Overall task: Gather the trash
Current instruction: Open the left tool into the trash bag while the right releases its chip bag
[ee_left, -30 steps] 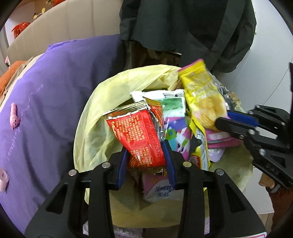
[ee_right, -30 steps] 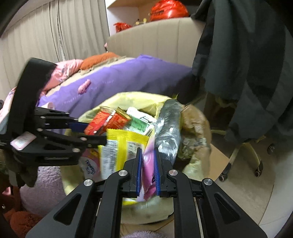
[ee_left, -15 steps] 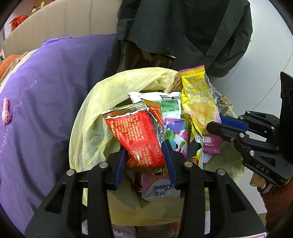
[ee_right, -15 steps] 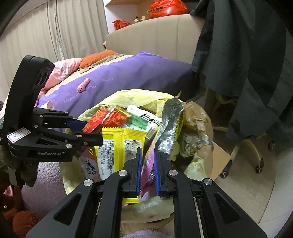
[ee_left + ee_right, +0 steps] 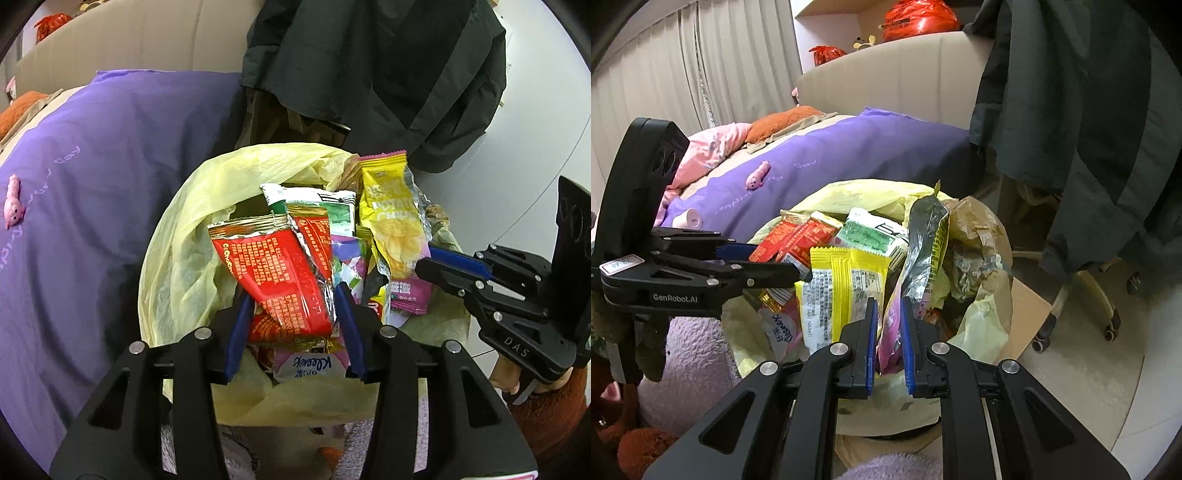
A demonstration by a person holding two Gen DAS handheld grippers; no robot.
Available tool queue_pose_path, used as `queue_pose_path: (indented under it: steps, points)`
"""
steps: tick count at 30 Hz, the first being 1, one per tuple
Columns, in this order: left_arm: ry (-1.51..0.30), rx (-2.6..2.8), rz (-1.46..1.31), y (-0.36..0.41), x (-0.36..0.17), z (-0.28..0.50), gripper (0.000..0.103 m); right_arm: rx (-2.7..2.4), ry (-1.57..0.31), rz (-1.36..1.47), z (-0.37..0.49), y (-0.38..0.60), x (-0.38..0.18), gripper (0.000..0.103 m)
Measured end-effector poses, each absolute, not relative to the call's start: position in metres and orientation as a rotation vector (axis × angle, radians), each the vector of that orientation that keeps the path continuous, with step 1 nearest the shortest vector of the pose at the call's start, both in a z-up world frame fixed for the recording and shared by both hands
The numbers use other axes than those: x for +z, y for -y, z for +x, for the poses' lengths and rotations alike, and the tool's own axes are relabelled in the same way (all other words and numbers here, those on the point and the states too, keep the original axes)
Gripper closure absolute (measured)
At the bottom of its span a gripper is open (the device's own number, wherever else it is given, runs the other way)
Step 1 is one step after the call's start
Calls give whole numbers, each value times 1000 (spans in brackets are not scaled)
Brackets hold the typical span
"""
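Left wrist: your left gripper (image 5: 293, 328) has just been opening, red wrapper (image 5: 277, 280) loose between pads over yellow bag (image 5: 177, 258). Right gripper (image 5: 889, 336) pinches pink-yellow packet (image 5: 892, 321); release lower.

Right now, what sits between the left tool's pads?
The red snack wrapper, over the yellow bin bag; the left tool has just been opening. Left wrist view.

Left gripper (image 5: 293, 314) jaws have just been opening around a red foil snack wrapper (image 5: 273, 280), which is standing in the stuffed yellow plastic trash bag (image 5: 177, 266). Right gripper (image 5: 424, 260) is pinching a yellow-pink chip packet (image 5: 395, 221).
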State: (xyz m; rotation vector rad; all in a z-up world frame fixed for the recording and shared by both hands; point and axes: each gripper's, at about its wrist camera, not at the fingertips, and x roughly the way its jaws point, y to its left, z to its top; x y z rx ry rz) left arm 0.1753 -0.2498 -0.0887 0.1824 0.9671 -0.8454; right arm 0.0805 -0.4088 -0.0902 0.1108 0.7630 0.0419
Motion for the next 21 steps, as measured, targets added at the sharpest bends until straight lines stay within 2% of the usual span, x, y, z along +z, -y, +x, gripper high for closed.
queue_pose_path:
  steps: [4, 9, 17, 18, 21]
  points:
    - [-953, -845, 174, 245, -85, 170, 55, 29, -751, 118, 73, 407, -89, 90]
    - [-936, -834, 163, 240, -78, 166, 43, 15, -741, 131, 65, 406, -85, 89]
    - [-893, -784, 120, 218, -61, 158, 39, -12, -696, 165, 52, 403, -74, 89]
    - [-888, -781, 111, 213, -58, 157, 39, -13, -691, 170, 51, 402, -73, 86]
    - [-879, -772, 95, 198, -52, 153, 39, -4, -664, 193, 47, 397, -68, 57]
